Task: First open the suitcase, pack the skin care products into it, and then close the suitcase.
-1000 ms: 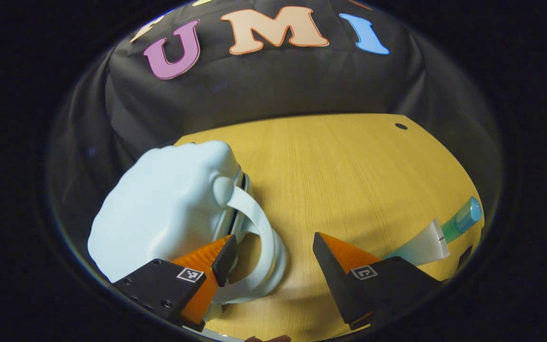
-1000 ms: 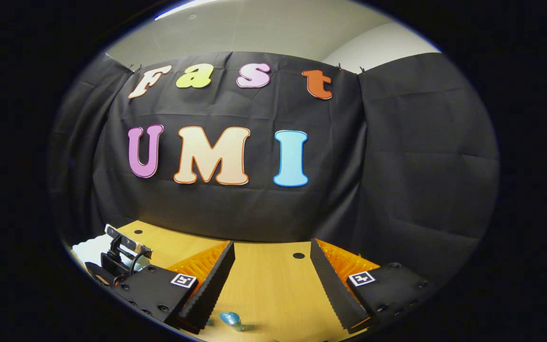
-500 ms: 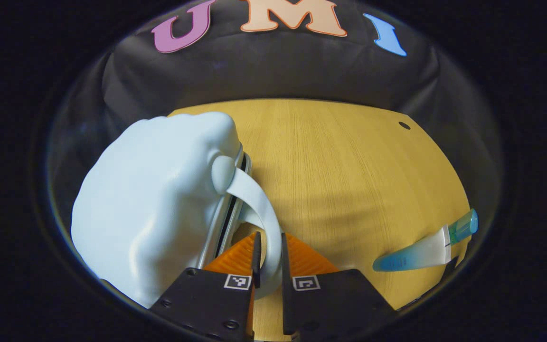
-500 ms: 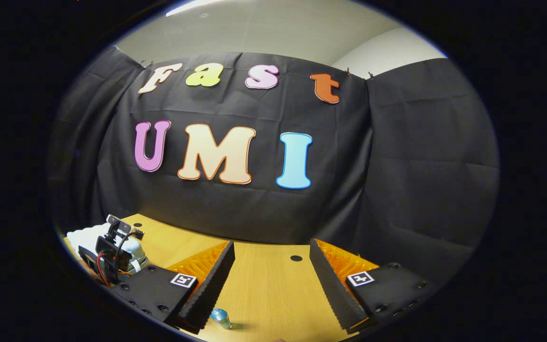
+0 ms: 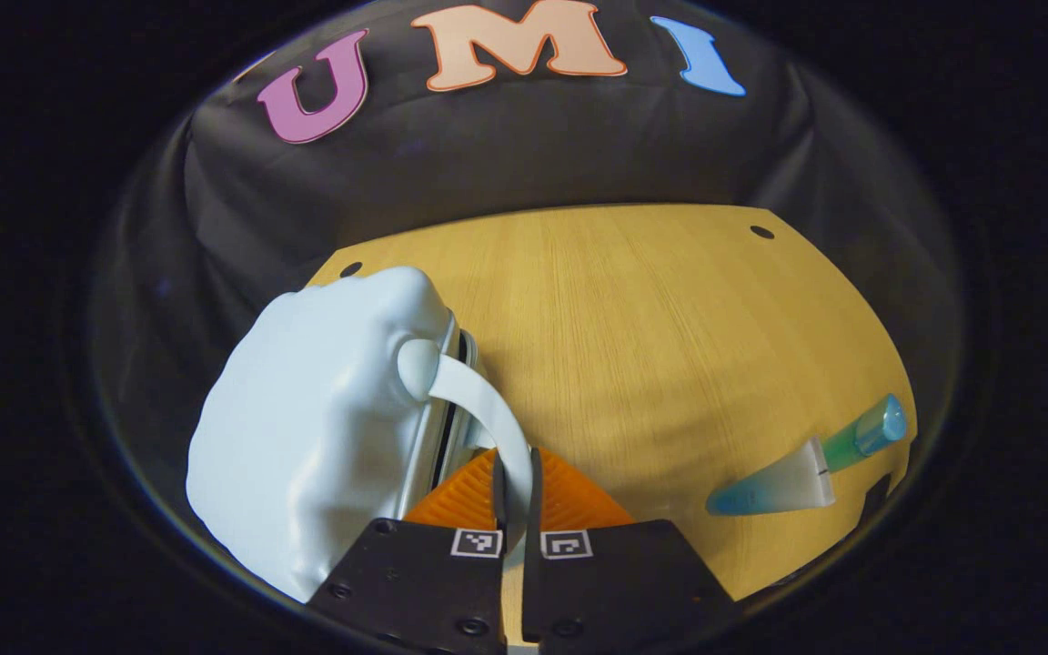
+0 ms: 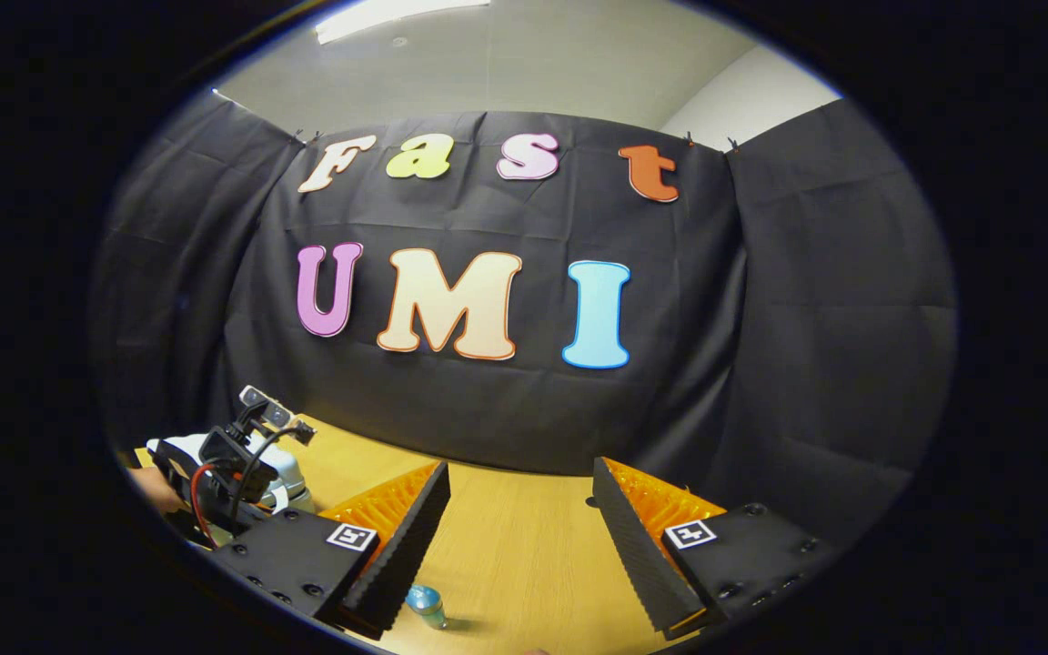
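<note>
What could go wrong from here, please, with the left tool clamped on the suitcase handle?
1. The left tool pinches only the thin handle strap; pulling may drag the pale blue suitcase rather than open it.
2. The right tool hangs open, steadying nothing.
3. The skincare tube lies near the table edge and might get knocked off.

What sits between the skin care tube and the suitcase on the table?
Nothing visible: bare table lies between the skin care tube and the closed suitcase. The left gripper is shut on the suitcase handle.
</note>
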A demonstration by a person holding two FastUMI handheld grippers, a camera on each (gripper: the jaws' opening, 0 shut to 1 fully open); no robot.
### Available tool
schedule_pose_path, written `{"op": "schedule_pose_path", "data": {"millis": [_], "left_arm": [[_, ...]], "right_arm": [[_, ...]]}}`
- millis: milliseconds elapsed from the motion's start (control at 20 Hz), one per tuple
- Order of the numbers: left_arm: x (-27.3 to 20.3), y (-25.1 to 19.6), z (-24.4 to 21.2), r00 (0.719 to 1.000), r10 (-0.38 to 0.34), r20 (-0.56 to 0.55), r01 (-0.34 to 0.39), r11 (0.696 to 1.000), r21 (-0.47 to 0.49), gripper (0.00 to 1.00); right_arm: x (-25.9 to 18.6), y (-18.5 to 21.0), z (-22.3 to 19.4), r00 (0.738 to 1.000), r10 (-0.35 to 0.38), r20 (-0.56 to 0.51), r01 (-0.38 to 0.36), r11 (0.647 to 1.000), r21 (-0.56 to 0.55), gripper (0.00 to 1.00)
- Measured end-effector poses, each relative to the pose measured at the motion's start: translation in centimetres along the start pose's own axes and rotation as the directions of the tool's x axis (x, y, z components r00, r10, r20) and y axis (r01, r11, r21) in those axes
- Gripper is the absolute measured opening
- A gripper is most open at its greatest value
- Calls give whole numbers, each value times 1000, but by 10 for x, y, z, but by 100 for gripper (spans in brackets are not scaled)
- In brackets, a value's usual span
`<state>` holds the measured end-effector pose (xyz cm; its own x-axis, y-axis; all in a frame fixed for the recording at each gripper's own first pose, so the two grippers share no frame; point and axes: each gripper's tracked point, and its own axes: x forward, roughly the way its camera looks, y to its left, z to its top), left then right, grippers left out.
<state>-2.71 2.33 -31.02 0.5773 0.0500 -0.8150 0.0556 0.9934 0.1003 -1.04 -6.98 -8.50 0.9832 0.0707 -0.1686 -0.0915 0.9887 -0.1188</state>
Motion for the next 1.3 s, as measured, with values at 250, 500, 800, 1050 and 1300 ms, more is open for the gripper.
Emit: {"op": "schedule_pose_path", "data": {"millis": [250,500,800,1050,1300], "left_arm": [[-40,11,25,997,-69,25,69,997,-21,1],[-82,45,63,988,-124,97,133,986,-97,1],[-113,100,101,964,-176,199,207,968,-145,3],[-130,160,121,942,-207,265,253,955,-153,1],[-139,259,130,946,-105,308,156,977,-148,1]], "right_arm": [[3,23,11,999,-20,32,20,1000,13,100],[-1,60,19,1000,-8,30,8,1000,20,99],[-3,123,52,993,32,112,-35,999,25,99],[-2,169,62,986,15,164,-14,1000,-4,98],[-4,215,59,989,21,148,-25,999,21,100]]}}
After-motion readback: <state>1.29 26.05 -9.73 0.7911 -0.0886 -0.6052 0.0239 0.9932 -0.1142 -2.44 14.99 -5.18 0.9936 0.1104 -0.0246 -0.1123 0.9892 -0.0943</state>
